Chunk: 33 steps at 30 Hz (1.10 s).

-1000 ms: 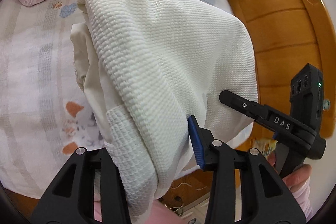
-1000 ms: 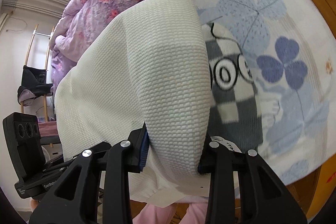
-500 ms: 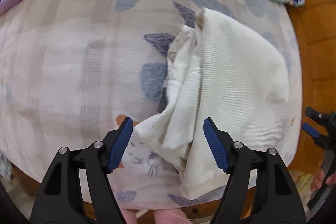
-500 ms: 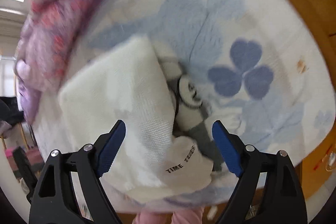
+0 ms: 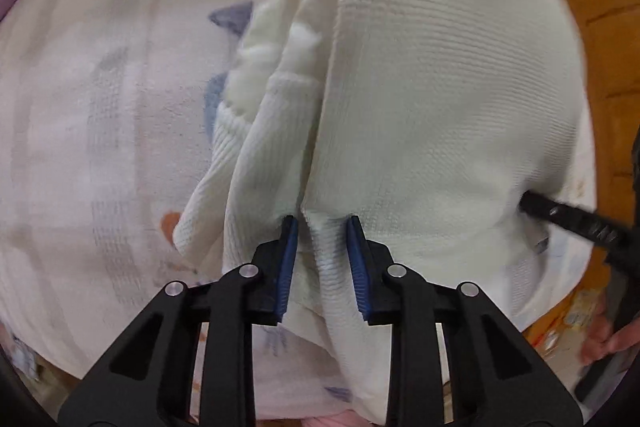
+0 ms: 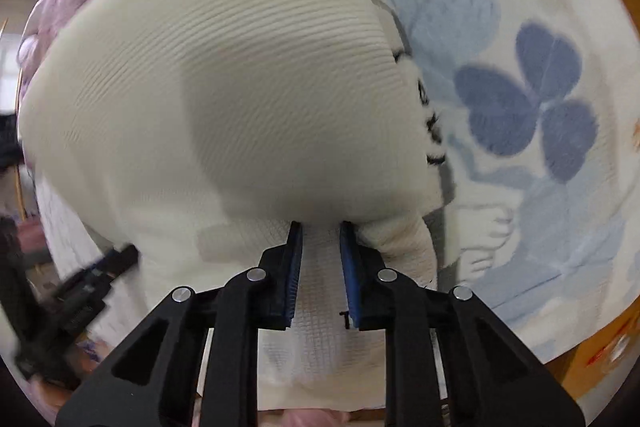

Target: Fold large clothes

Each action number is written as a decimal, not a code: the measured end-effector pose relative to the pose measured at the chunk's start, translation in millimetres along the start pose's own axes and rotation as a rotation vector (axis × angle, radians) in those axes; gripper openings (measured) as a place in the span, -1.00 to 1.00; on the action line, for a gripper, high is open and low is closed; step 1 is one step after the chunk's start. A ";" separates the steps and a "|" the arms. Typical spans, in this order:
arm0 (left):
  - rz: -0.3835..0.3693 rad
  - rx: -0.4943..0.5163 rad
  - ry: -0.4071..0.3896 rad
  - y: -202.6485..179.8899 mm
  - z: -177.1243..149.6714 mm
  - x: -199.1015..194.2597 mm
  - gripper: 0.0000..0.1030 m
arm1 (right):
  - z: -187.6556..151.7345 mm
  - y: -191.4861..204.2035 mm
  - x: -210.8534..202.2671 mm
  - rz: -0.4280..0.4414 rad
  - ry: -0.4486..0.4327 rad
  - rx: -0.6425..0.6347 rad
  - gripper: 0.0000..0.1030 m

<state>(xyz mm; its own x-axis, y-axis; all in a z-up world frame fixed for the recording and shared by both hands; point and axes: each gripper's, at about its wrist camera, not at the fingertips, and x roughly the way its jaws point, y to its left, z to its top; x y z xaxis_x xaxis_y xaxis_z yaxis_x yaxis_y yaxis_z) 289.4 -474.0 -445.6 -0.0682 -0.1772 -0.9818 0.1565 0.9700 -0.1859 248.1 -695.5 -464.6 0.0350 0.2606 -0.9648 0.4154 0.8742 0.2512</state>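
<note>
Left claw (image 5: 320,233): jaws closing on near hem of white waffle-knit garment (image 5: 440,87), fabric between pads. Right claw (image 6: 320,237): jaws closing too, same garment's hem pinched between pads. Garment lies bunched, partly folded, on bed sheet (image 5: 80,107) near foot edge, by wooden bed frame (image 5: 608,47). Judgement: folding midway; loose layers at left edge untidy, further fold and smoothing left.

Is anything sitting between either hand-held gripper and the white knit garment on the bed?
Nothing visible. The left hand-held gripper has a fold of the white knit garment directly between its closing jaws, and the right hand-held gripper is likewise closing on the garment's near edge. The garment rests on the bedsheet.
</note>
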 end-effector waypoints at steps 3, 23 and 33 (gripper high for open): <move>0.012 0.016 -0.020 -8.7 2.6 -23.3 -0.49 | 5.9 10.2 -25.2 -0.016 0.011 -0.024 -0.66; 0.098 0.129 -0.162 -30.8 121.1 -23.0 -0.50 | 96.4 35.3 -43.4 0.135 -0.107 0.073 -0.60; 0.110 0.074 -0.202 -5.9 85.6 -91.3 -0.08 | 41.5 48.3 -94.3 0.208 -0.147 0.064 0.57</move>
<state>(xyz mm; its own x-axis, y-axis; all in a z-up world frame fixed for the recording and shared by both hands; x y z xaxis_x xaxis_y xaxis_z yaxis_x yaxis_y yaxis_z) 379.0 -477.8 -358.2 0.1508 -0.1081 -0.9826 0.2242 0.9718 -0.0725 302.5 -694.9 -364.7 0.2556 0.3654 -0.8951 0.4419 0.7793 0.4443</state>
